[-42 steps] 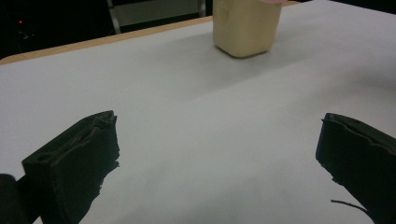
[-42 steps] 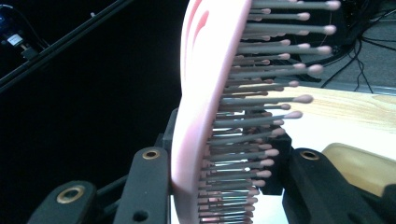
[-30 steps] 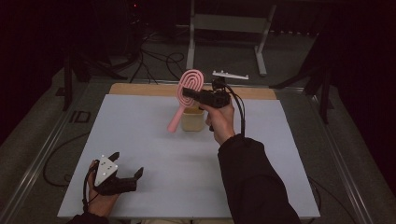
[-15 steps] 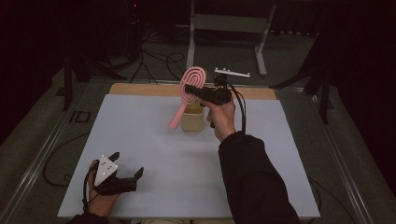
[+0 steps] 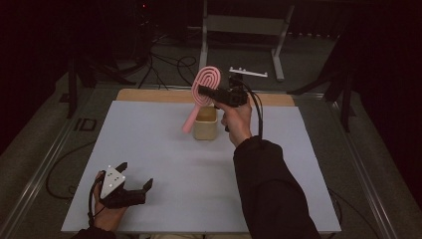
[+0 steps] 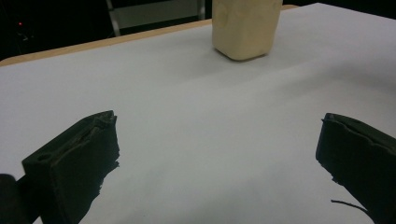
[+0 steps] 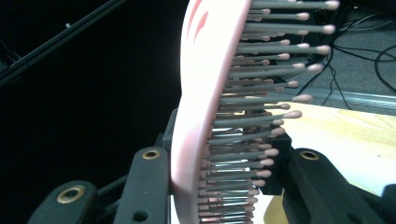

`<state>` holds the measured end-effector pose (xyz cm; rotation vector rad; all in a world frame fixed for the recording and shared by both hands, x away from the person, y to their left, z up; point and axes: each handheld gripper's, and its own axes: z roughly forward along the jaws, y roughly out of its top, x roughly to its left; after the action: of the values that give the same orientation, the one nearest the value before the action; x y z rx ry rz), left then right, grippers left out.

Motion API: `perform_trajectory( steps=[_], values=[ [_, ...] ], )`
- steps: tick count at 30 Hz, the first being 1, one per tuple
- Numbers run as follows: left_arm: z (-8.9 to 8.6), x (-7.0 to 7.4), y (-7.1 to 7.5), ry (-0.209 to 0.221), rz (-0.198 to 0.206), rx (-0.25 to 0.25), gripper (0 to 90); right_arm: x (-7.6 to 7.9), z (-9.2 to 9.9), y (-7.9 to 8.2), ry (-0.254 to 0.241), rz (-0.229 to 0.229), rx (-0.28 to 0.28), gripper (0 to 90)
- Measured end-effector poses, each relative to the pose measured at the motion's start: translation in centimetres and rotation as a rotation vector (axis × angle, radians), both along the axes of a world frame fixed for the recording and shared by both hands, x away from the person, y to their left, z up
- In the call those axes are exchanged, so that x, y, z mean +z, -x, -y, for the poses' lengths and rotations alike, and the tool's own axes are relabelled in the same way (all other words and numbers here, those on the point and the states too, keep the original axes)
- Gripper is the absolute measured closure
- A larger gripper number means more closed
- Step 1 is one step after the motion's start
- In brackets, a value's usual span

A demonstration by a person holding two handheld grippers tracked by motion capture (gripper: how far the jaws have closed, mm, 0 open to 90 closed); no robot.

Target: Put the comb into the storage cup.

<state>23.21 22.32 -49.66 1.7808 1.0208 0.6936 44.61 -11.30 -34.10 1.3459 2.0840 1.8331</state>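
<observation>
Item one: my right gripper [image 5: 205, 92], held up over the far edge of the table [image 5: 149, 149], near its middle. Its jaws are clamped on the oval head of a pink hairbrush [image 5: 206, 84]; in the right gripper view the pink back of the hairbrush [image 7: 205, 93] lies against one jaw and the grey, pale-tipped bristles [image 7: 261, 84] press toward the other. The handle slants down and toward the left edge, with its end hanging low just beside the cup. My right hand [image 5: 238, 121] grips the tool from below, in a dark sleeve [image 5: 271, 194].

Item two: a small tan cup [image 5: 205, 123], upright on the white table cover, just under the raised brush, close to the far edge. The left gripper view shows the cup [image 6: 245, 28] well ahead of my jaws.

Item three: my left gripper [image 5: 130, 185], resting near the near left corner of the table. Jaws spread wide apart, nothing between them but bare white cover. A grey three-cornered plate [image 5: 113, 176] sits on top.

Item four: a strip of bare wood [image 5: 149, 94] along the far edge, beyond the white cover.
</observation>
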Motion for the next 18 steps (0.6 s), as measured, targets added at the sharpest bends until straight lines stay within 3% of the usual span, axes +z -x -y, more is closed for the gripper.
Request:
perform_trajectory(
  steps=[18],
  values=[
    [-0.03, 0.02, 0.01, -0.004, 0.002, 0.002, 0.0, 0.35, -0.17, -0.84, 0.0, 0.01, -0.03, 63.9]
  ],
)
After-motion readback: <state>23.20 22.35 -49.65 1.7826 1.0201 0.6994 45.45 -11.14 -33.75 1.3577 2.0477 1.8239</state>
